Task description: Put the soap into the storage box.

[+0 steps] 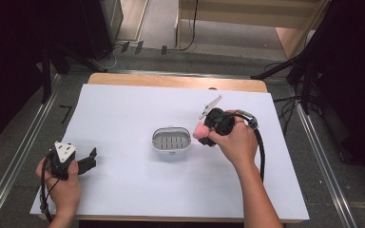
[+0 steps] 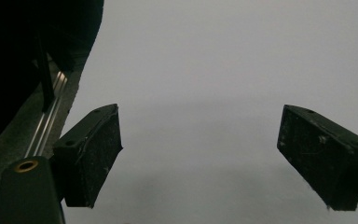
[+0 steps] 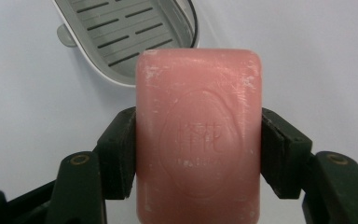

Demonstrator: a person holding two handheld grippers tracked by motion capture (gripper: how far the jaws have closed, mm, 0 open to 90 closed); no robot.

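A pink bar of soap (image 3: pixel 198 135) with a stamped oval mark sits between the two black jaws of my right gripper (image 3: pixel 198 156), which is shut on its long sides. From above, the soap (image 1: pixel 200 131) hangs just right of a grey slotted soap dish (image 1: pixel 171 140) at the middle of the white table. The dish (image 3: pixel 121 32) lies just beyond the soap in the right gripper view. My left gripper (image 1: pixel 90 160) rests near the table's front left corner, its jaws wide apart and holding nothing (image 2: pixel 200 158).
The white sheet (image 1: pixel 123 114) covers the table; a wooden strip (image 1: pixel 171 80) runs along its far edge. Metal rails (image 1: pixel 24 152) flank both sides. Black stands and cables sit on the floor beyond.
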